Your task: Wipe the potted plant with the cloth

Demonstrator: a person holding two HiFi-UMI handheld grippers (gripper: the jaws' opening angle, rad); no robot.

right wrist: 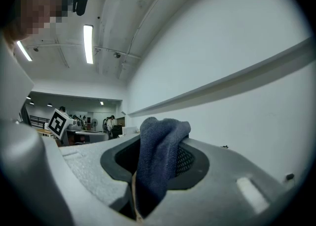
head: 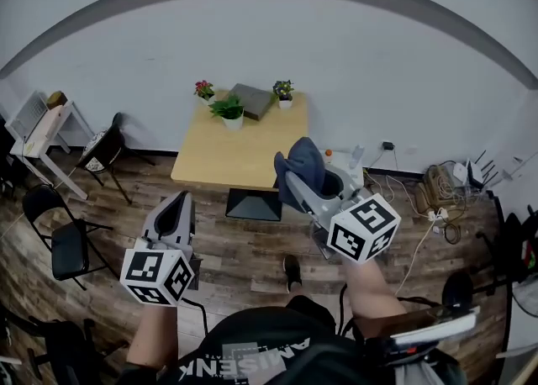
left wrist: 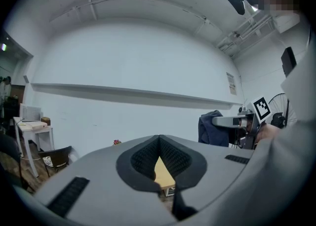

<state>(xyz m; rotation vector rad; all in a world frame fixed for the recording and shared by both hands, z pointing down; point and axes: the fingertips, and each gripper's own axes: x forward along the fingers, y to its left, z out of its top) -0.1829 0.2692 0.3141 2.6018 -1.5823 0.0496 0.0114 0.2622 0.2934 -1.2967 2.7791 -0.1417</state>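
Three potted plants stand at the far end of a wooden table (head: 239,156): a green one in a white pot (head: 229,111), a pink-flowered one (head: 203,89) and a small one (head: 284,92). My right gripper (head: 292,180) is held in the air before the table's near right corner, shut on a dark blue cloth (head: 303,165) that bunches up between its jaws (right wrist: 158,151). My left gripper (head: 179,203) is shut with nothing in it, in the air to the left and short of the table. The left gripper view shows its closed jaws and the cloth (left wrist: 210,129) off to the right.
A grey flat object (head: 252,100) lies among the plants. A black box (head: 255,204) sits on the floor by the table's near edge. Dark chairs (head: 63,232) and a white side table (head: 42,135) stand at the left. Cables and a power strip (head: 437,203) lie at the right.
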